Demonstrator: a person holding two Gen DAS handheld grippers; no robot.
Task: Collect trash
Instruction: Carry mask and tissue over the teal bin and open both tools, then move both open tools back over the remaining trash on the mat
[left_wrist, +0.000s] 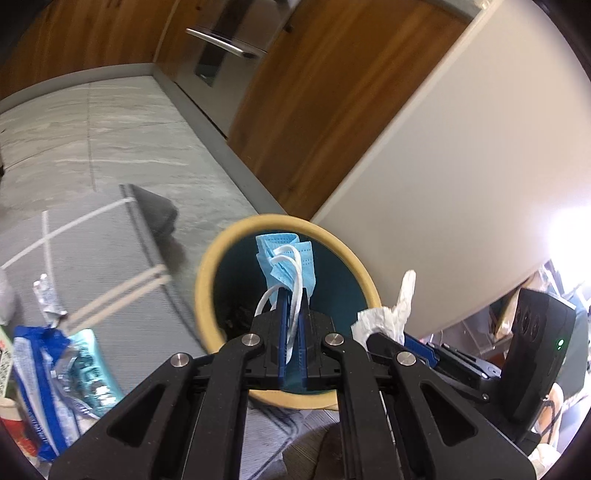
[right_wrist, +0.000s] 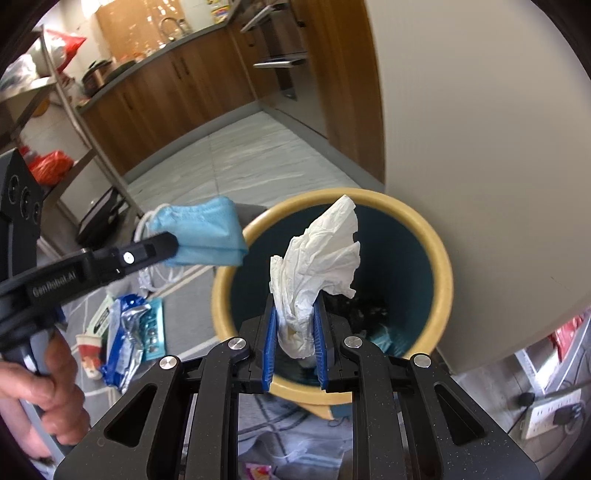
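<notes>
- Litter on the floor, far left: a blue-and-white snack wrapper, a teal foil packet and a paper cup lie on the grey striped rug, not yet collected.
- Left gripper: fingers clenched on a folded blue face mask, its white ear loops trailing between the blue pads. In the left wrist view the mask hangs over the open bin; in the right wrist view it sits just left of the rim, so the exact overlap cannot be told.
- Waste bin: tan rim, dark teal inside, standing near a pale wall panel. Dark debris lies at the bottom.
- Right gripper: fingers clamped on a crumpled white tissue, held upright above the bin mouth.
- Judgement: both items are carried high and centred so that they would fall inside, not onto the rim. Releasing is likely next; the light tissue may cling to the pads.
</notes>
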